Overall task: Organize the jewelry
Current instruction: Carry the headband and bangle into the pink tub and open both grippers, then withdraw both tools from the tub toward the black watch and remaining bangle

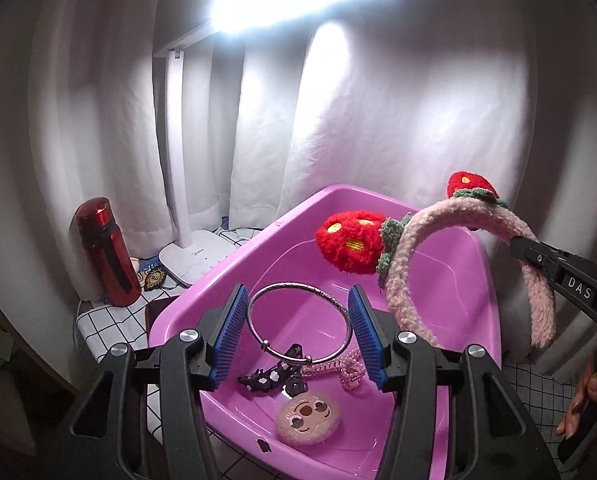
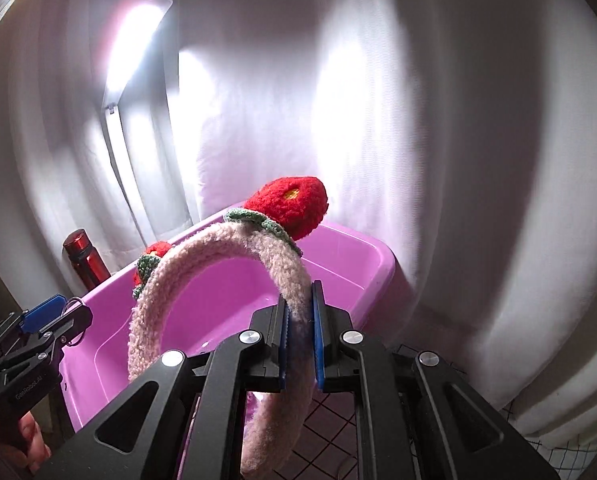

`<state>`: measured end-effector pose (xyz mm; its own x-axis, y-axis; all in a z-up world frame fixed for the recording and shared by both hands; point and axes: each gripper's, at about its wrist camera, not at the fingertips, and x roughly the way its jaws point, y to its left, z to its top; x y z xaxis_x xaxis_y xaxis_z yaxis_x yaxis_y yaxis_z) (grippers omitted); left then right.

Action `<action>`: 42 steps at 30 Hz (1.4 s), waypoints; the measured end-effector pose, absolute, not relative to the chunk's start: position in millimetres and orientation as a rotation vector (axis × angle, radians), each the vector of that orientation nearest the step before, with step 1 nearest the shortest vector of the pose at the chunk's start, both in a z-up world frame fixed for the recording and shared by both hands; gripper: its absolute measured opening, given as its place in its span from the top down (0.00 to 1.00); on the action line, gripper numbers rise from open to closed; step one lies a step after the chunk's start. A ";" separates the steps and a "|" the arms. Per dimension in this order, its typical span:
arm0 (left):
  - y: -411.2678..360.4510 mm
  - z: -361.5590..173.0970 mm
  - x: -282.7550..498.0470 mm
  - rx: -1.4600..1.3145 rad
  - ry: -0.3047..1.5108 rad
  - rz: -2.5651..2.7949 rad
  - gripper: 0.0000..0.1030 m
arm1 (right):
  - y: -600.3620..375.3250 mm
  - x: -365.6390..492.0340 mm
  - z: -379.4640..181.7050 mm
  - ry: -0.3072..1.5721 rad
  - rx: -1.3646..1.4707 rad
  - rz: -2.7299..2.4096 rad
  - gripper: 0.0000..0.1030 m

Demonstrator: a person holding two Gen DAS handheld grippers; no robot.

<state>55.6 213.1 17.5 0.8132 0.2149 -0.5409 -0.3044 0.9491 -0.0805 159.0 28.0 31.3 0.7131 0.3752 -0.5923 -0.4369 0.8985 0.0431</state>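
A pink plastic bin sits under me, also in the right wrist view. My left gripper is shut on a silver bangle, its blue pads against the ring's two sides, holding it over the bin. My right gripper is shut on a fluffy pink headband with red strawberries and holds it above the bin's right rim; the headband also shows in the left wrist view. In the bin lie a black hair clip, a pink beaded piece and a round pink plush face.
A red bottle and a white desk lamp stand on the checked cloth left of and behind the bin. A small round badge lies by the lamp base. White curtains hang close behind.
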 end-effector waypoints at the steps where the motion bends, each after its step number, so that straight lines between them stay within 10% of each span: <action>1: 216.5 14.0 58.8 -0.168 0.564 0.282 0.51 | 36.2 163.6 28.6 0.645 -0.110 0.451 0.91; 16: 240.9 -18.8 92.1 -0.199 0.716 0.317 0.48 | 84.5 195.1 -7.2 0.779 -0.251 0.412 0.87; 24: 243.5 -16.5 88.0 -0.185 0.704 0.339 0.18 | 84.5 194.7 -12.0 0.796 -0.246 0.388 0.43; 42: 237.0 -10.6 76.8 -0.210 0.717 0.350 0.14 | 59.1 171.7 23.1 0.732 -0.150 0.411 0.38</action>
<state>76.8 237.0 -10.6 0.6994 0.2407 -0.6729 -0.3828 0.9213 -0.0684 171.7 59.1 23.1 0.6687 0.3111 -0.6753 -0.4141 0.9102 0.0093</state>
